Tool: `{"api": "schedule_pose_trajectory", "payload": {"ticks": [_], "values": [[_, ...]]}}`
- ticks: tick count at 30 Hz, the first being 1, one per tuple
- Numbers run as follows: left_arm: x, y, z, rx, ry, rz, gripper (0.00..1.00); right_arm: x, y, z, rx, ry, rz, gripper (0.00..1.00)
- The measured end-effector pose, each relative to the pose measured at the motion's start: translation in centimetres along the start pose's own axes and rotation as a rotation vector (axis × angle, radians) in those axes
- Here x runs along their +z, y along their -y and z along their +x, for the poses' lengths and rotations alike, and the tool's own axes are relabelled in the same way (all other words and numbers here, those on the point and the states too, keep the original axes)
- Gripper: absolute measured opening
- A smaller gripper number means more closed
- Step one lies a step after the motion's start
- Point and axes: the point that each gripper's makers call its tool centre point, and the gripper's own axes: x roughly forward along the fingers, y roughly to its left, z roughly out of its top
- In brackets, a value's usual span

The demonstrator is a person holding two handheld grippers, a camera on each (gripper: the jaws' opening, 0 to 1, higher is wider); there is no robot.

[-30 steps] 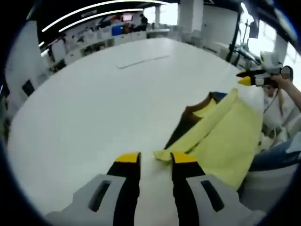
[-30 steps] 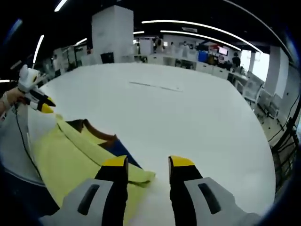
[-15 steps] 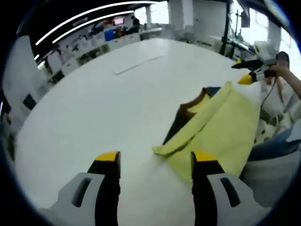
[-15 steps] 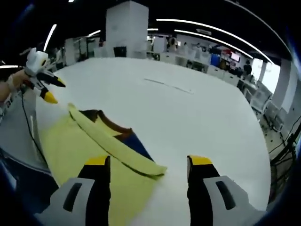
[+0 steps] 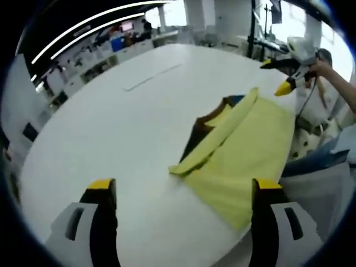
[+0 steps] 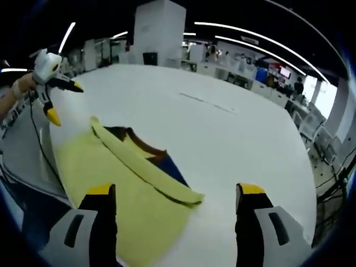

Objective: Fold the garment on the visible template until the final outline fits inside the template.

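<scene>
A yellow garment [image 5: 250, 147] with a brown collar [image 5: 208, 118] and a blue patch lies flat on the white table [image 5: 111, 128], close to its near edge. A long yellow strip is folded diagonally across it, ending in a corner [image 5: 177, 168]. My left gripper [image 5: 185, 189] is open wide just short of that corner, holding nothing. In the right gripper view the same garment [image 6: 105, 172] spreads ahead of my right gripper [image 6: 175, 192], which is also open wide and empty. Each gripper appears in the other's view, held in a hand above the garment's far end: right gripper [image 5: 276, 77], left gripper [image 6: 65, 103].
A thin straight line [image 5: 151, 78] is marked on the table beyond the garment, also seen as a line [image 6: 203, 103] in the right gripper view. The table edge [image 5: 295, 139] runs beside the garment, with a person's legs past it. Desks and a white pillar [image 6: 158, 30] stand far behind.
Both grippers' jaws have spread from nearly together to wide apart. Both have drawn back a little from the folded strip, which stays lying on the garment.
</scene>
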Motion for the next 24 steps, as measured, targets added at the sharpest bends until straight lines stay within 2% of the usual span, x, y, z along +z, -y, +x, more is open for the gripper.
{"api": "schedule_pose_trajectory", "payload": {"ticks": [5, 8, 17, 20, 24], "values": [[0.0, 0.4, -0.7, 0.001, 0.002, 0.010, 1.00, 0.6, -0.5, -0.7, 0.008, 0.006, -0.024, 0.94], [0.0, 0.5, -1.1, 0.008, 0.008, 0.025, 1.00, 0.6, -1.0, -0.9, 0.012, 0.004, -0.030, 1.00], [0.2, 0.5, -1.4, 0.019, 0.009, 0.027, 1.00, 0.2, -1.3, -1.3, 0.025, -0.005, -0.060, 1.00], [0.4, 1.3, -1.6, -0.015, 0.024, 0.049, 1.00, 0.3, -1.2, -1.5, 0.027, 0.000, -0.065, 1.00], [0.6, 1.4, -1.8, -0.003, 0.022, 0.058, 1.00, 0.1, -1.0, -1.6, 0.040, -0.004, -0.076, 1.00]]}}
